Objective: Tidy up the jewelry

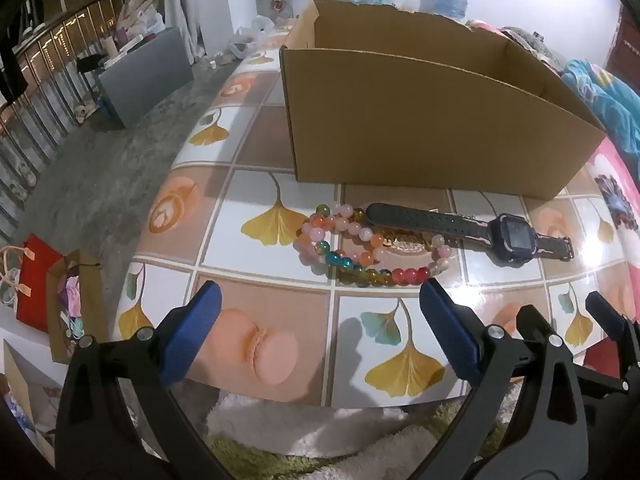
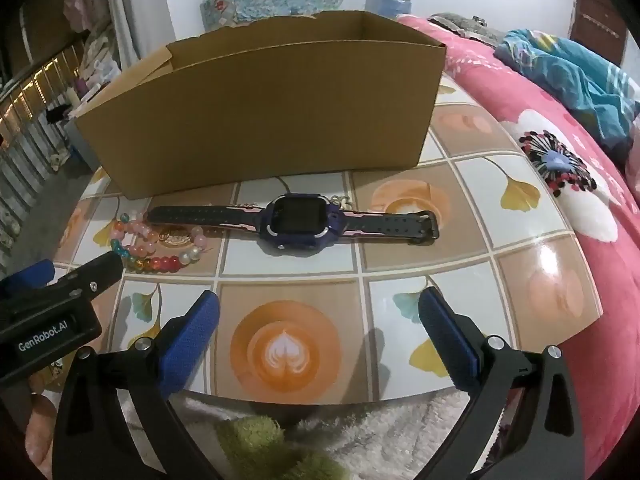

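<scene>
The beaded bracelets (image 1: 360, 248) lay in a loose tangle on the tiled tabletop (image 1: 256, 200), just in front of the open cardboard box (image 1: 432, 120). The smartwatch (image 2: 298, 220) lay flat beside them, one strap end resting over the beads, with a small gold piece (image 2: 176, 237) among them. The left gripper (image 1: 320, 328) and the right gripper (image 2: 320, 328) hovered nearer than the box, both spread wide and empty. Judged risk: lifting either item could drag the other, since strap and beads overlapped; round beads could slip on glossy tile. The box's tall front wall stood in the way.
</scene>
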